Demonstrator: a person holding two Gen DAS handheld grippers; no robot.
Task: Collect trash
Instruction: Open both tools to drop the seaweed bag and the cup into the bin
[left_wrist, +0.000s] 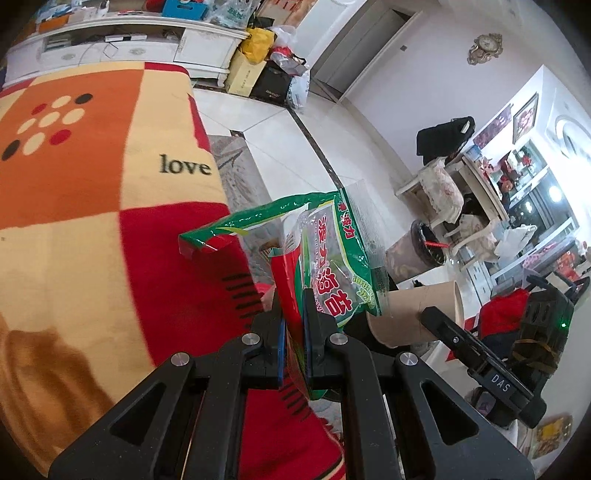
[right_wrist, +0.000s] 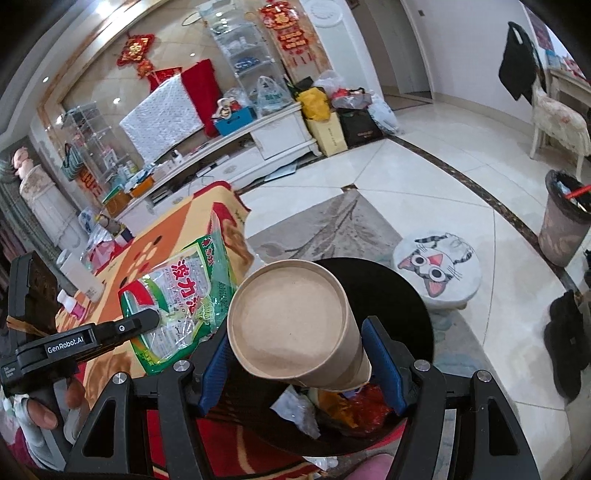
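My left gripper (left_wrist: 293, 310) is shut on a green and red snack wrapper (left_wrist: 332, 254), held up beside the blanket-covered table. The wrapper also shows in the right wrist view (right_wrist: 184, 302), with the left gripper (right_wrist: 147, 319) at its edge. My right gripper (right_wrist: 301, 354) is shut on a brown paper cup (right_wrist: 291, 325), its blue pads (right_wrist: 380, 354) against its sides. The cup hangs above a black trash bin (right_wrist: 388, 291) that holds wrappers. In the left wrist view the cup (left_wrist: 417, 310) and the right gripper (left_wrist: 461, 336) sit just right of the wrapper.
An orange, red and cream blanket (left_wrist: 92, 221) covers the table on the left. A cat-face stool (right_wrist: 436, 273) stands on the tiled floor beyond the bin. A second lined bin (right_wrist: 561, 225) stands at the right. A white TV cabinet (right_wrist: 240, 147) with bags lines the far wall.
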